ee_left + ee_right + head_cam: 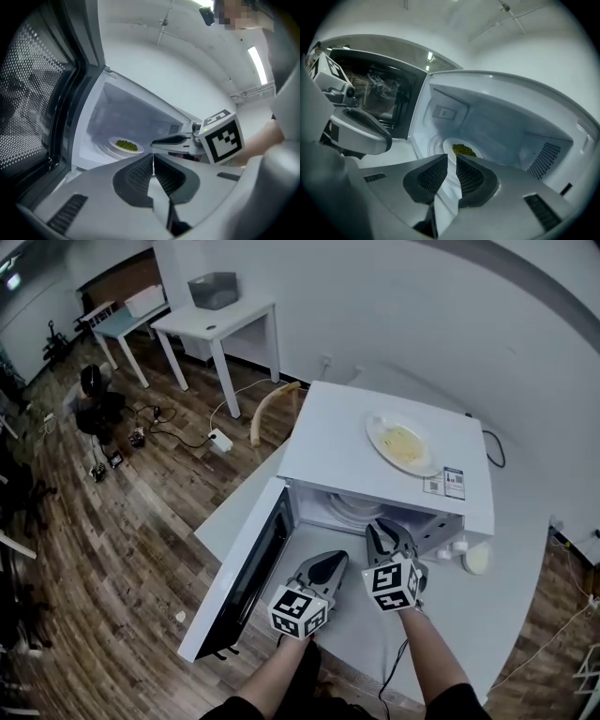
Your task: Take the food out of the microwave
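Inside microwave [323,442], mid-floor: plate of green food [461,150], probably ceramic, stiff, slick, breakable. I'd pinch near rim. My left gripper [153,161], right gripper [451,164] both clenched, empty.

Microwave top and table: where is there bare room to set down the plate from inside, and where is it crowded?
Bare: the left half of the microwave top, between its left edge and the plate of yellow food; also the table at its front right. Crowded: the opening, where the left claw and right claw sit beside the open door.
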The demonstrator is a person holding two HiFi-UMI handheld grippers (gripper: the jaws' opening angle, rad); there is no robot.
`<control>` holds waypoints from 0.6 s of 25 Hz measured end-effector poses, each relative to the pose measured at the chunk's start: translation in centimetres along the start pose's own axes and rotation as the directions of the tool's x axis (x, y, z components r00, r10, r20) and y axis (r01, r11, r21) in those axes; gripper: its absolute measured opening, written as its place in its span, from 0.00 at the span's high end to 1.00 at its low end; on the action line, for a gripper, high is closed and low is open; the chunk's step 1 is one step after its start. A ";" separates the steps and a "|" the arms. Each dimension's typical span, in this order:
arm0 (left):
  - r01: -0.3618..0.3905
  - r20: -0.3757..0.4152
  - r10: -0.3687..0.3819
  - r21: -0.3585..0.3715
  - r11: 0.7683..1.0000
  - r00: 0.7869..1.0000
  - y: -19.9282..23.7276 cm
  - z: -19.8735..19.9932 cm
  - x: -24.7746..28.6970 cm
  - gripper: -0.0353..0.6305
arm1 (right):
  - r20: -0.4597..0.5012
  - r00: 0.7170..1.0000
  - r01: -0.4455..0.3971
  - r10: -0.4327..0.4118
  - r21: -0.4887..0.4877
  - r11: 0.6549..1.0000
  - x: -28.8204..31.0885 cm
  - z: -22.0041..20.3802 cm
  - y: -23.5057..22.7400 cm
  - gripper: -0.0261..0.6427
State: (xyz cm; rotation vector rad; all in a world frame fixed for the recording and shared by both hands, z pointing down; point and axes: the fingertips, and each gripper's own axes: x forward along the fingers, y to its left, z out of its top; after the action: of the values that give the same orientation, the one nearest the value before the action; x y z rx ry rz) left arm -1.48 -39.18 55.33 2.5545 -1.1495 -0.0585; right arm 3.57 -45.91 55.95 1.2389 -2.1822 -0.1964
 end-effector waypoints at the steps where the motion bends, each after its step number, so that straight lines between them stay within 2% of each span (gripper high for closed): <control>1: -0.005 -0.003 0.005 -0.004 1.000 1.000 0.3 -0.1 0.1 0.93 | -0.011 1.000 -0.006 0.006 -0.018 1.000 0.6 0.0 0.0 0.90; 7: -0.007 -0.013 0.007 -0.010 1.000 1.000 1.8 0.3 1.2 0.93 | -0.093 0.996 -0.010 0.000 -0.104 0.995 3.8 -0.4 -0.4 0.89; 11: 0.001 -0.012 -0.002 -0.014 1.000 1.000 2.1 0.6 1.8 0.93 | -0.153 0.987 -0.070 0.045 -0.166 0.984 5.7 -0.7 0.2 0.83; 15: 0.007 -0.019 -0.008 -0.025 1.000 1.000 2.4 0.6 2.0 0.93 | -0.200 0.976 -0.120 0.084 -0.176 0.977 7.3 -1.2 0.7 0.80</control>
State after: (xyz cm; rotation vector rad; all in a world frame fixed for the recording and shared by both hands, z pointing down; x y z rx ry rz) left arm -1.95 -42.25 55.77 2.5322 -1.1255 -0.0496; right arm 0.98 -51.30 60.38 0.9959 -2.0055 -0.2247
